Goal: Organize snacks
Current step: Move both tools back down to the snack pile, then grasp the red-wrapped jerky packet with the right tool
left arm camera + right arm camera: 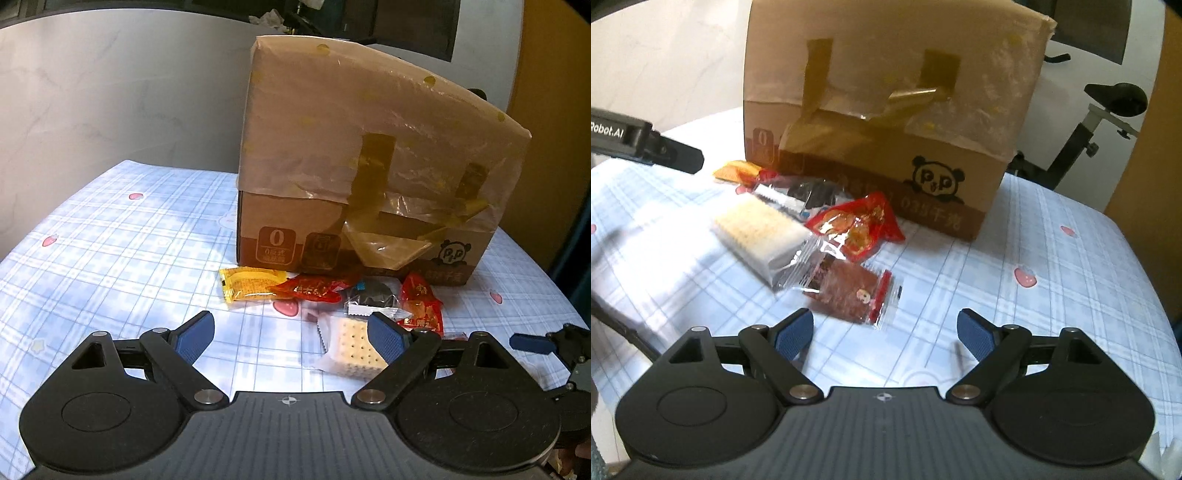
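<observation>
We hold both grippers, left gripper [291, 338] and right gripper [885, 334], spread wide and empty; snack packets [849, 229] lie against the cardboard box [886, 110].

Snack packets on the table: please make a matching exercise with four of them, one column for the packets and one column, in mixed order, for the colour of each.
Column 1
1. banana packet
2. cracker packet
3. round cookie packet
4. jerky packet

Column 2
a. dark cookie in a clear wrapper
b. yellow wrapper
c. brown slab, clear wrapper with red edge
d. pale square with small holes, clear wrapper

Right pairs: 1-b, 2-d, 3-a, 4-c. All four lie on the checked cloth in front of the cardboard box.
</observation>
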Action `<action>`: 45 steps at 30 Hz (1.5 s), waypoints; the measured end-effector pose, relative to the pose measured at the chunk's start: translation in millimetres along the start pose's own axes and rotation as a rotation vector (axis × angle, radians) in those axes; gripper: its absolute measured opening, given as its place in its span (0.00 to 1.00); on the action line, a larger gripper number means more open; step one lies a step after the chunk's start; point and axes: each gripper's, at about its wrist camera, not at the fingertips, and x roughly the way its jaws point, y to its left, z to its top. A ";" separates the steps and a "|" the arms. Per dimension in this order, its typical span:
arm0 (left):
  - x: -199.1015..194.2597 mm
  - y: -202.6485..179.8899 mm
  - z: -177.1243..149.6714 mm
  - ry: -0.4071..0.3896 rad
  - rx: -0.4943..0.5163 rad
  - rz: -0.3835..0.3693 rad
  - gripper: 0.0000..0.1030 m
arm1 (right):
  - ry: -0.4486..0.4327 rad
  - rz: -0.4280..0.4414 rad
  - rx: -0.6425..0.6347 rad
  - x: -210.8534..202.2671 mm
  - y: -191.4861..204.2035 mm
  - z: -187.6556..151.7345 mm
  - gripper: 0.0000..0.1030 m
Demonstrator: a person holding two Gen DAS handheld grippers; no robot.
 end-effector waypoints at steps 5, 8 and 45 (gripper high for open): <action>-0.3 -1.2 -2.1 -0.006 -0.001 -0.001 0.89 | -0.003 0.012 -0.057 9.2 4.2 8.7 0.84; -0.8 -0.1 -3.5 -0.002 -0.005 -0.003 0.89 | 0.007 0.033 -0.080 17.2 6.2 18.0 0.84; 6.1 -0.6 -10.9 0.037 -0.048 0.005 0.88 | 0.107 0.167 0.138 44.4 -14.2 46.4 0.62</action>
